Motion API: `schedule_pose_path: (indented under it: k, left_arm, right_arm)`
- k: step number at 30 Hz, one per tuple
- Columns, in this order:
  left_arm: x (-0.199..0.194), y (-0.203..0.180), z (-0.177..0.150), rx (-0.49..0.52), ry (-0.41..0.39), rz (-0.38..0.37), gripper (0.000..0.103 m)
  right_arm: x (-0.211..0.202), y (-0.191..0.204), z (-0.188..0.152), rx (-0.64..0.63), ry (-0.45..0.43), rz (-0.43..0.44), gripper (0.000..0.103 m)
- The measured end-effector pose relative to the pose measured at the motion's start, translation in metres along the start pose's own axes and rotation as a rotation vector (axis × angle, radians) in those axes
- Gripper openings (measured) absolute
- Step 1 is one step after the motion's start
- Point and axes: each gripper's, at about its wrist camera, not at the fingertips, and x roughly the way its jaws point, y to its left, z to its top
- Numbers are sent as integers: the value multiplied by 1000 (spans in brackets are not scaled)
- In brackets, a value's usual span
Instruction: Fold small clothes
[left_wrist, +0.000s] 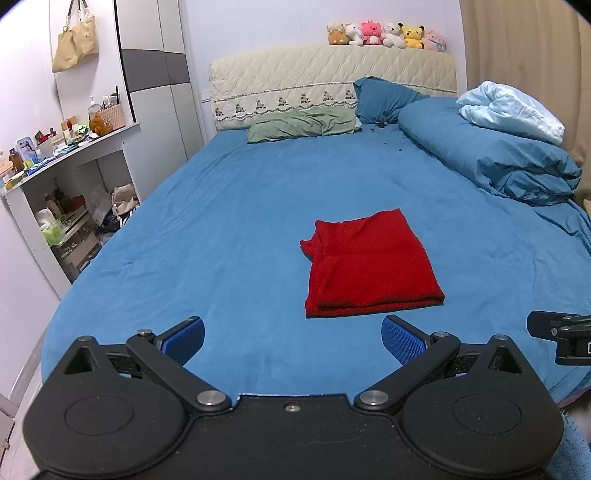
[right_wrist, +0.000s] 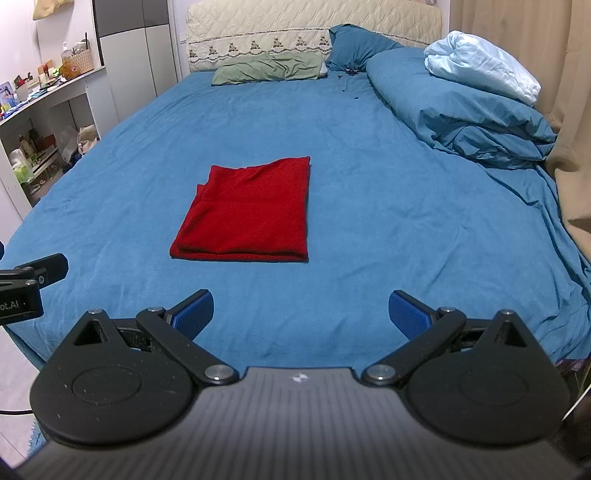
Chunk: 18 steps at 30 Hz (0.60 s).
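A red garment (left_wrist: 369, 264) lies folded into a neat rectangle on the blue bed sheet (left_wrist: 221, 221), with a small bunched corner at its far left. It also shows in the right wrist view (right_wrist: 247, 212). My left gripper (left_wrist: 291, 341) is open and empty, hovering over the near edge of the bed, short of the garment and a little to its left. My right gripper (right_wrist: 301, 314) is open and empty, short of the garment and to its right. Each gripper's body shows at the edge of the other's view.
A rolled blue duvet (left_wrist: 491, 155) with a pale blue quilt (left_wrist: 513, 110) lies along the bed's right side. Green (left_wrist: 299, 127) and blue pillows sit at the headboard. A cluttered white shelf unit (left_wrist: 62, 184) stands left of the bed. Beige curtains (right_wrist: 517, 44) hang on the right.
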Motion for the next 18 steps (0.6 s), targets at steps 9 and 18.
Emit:
schedule_pose_path:
  k: [9,18]
  left_arm:
    - [2,-1,-1,7,-4,1,103]
    - [10,3,-3,-8,6,-2,103]
  right_arm:
    - [-2,4,0,1,-6,-7,103]
    - [1,7,4,-6,-3,-10,103]
